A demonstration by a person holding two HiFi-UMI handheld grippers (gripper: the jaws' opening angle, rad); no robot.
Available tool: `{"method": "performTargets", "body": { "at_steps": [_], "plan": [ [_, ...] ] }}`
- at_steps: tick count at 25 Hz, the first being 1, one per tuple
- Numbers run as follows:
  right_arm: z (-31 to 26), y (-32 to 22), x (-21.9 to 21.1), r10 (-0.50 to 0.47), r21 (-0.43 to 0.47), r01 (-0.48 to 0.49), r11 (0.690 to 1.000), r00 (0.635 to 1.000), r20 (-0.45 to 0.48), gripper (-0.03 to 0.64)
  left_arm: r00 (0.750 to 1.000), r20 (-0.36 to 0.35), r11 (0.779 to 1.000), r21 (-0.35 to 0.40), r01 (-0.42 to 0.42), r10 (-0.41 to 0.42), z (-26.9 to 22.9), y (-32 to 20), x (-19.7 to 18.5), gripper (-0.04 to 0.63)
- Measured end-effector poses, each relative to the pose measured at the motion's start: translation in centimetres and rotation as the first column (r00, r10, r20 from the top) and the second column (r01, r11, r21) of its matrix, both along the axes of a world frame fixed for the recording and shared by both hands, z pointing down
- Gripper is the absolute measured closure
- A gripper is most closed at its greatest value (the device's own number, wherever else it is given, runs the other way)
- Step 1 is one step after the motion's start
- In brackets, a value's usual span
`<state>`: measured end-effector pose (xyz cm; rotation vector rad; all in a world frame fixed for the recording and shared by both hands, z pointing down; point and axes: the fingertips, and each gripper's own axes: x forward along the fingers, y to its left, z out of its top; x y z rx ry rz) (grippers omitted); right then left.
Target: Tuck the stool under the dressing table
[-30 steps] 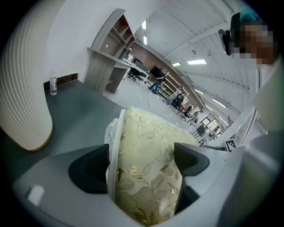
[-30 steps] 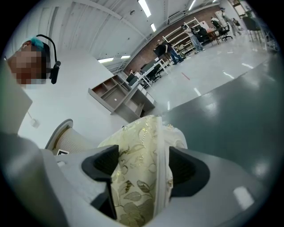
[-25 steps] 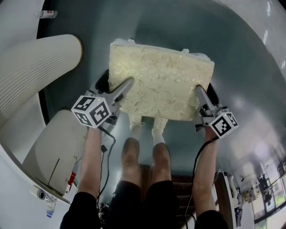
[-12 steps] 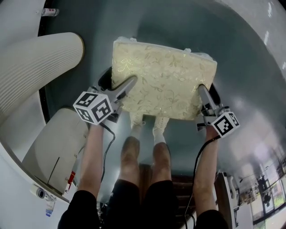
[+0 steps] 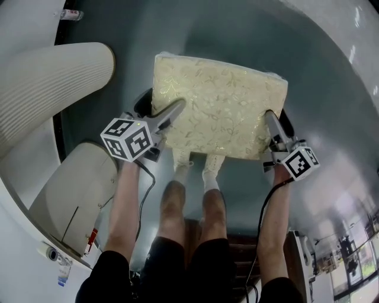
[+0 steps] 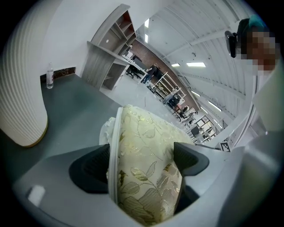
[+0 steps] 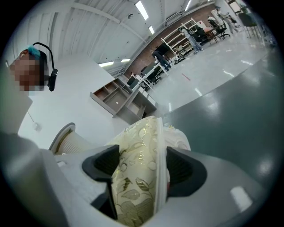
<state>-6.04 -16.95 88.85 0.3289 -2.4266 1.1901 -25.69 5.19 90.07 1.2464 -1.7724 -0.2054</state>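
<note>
The stool shows in the head view as a cream, gold-leaf cushion over the grey-green floor. My left gripper is shut on the cushion's left edge. My right gripper is shut on its right edge. In the left gripper view the cushion fills the gap between the left gripper's black pads. The right gripper view shows the same cushion pinched by the right gripper. A white ribbed, rounded furniture body, likely the dressing table, stands to the left. The stool's legs are hidden.
The person's feet in white socks stand at the stool's near edge. A cream panel lies at the lower left. A small bottle stands by the wall behind the ribbed piece. An open shelf unit is farther back.
Both grippers and the stool have shifted a little forward and to the right in the head view. Both grips on the cushion are unchanged.
</note>
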Motion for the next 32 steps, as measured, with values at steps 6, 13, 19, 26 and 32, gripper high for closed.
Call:
{"method": "performTargets", "body": {
  "at_steps": [6,13,19,26,32],
  "plan": [
    [0.06,0.11,0.16,0.004,0.006,-0.004,1.0,1.0,0.007,0.282,1.0,0.013,1.0,0.005,-0.005,0.005,-0.05,0.03,-0.04,0.127],
    [0.3,-0.01,0.25,0.009,0.004,-0.009,1.0,1.0,0.016,0.282,1.0,0.028,1.0,0.0,-0.007,0.007,-0.21,-0.07,-0.06,0.127],
    [0.49,-0.34,-0.22,-0.022,0.001,0.022,1.0,0.999,0.049,0.282,0.998,0.049,1.0,-0.005,0.026,-0.026,-0.4,0.28,0.29,0.127],
    [0.08,-0.03,0.12,0.013,0.014,-0.013,1.0,1.0,0.028,0.282,1.0,0.028,1.0,-0.001,-0.003,0.003,-0.25,0.05,-0.06,0.127],
    [0.04,-0.23,0.3,0.027,0.002,-0.027,1.0,0.999,0.018,0.282,1.0,0.025,1.0,-0.01,-0.004,0.004,-0.42,-0.04,-0.03,0.127]
  ]
}}
